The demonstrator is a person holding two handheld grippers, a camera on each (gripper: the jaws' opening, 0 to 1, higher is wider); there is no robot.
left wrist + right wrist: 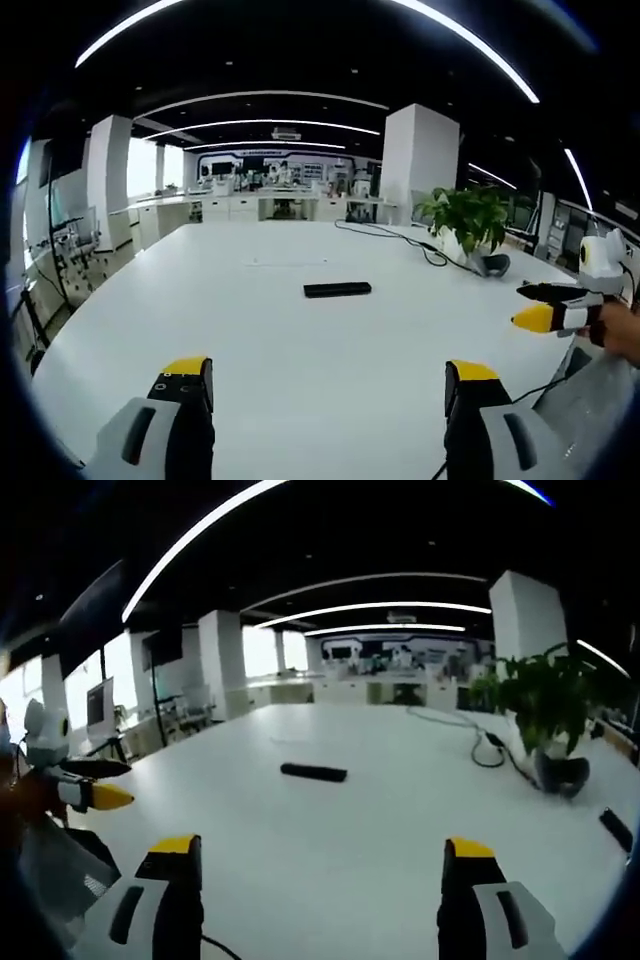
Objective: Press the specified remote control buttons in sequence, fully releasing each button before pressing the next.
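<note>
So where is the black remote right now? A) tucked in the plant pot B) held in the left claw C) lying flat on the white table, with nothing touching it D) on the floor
C: the remote lies flat on the white table, well ahead of the open left claw and the open right claw, with bare tabletop between.

You work under bright ceiling light strips that glare off the white table; fisheye bends the edges, and your right gripper view is softer, slightly blurred.
</note>
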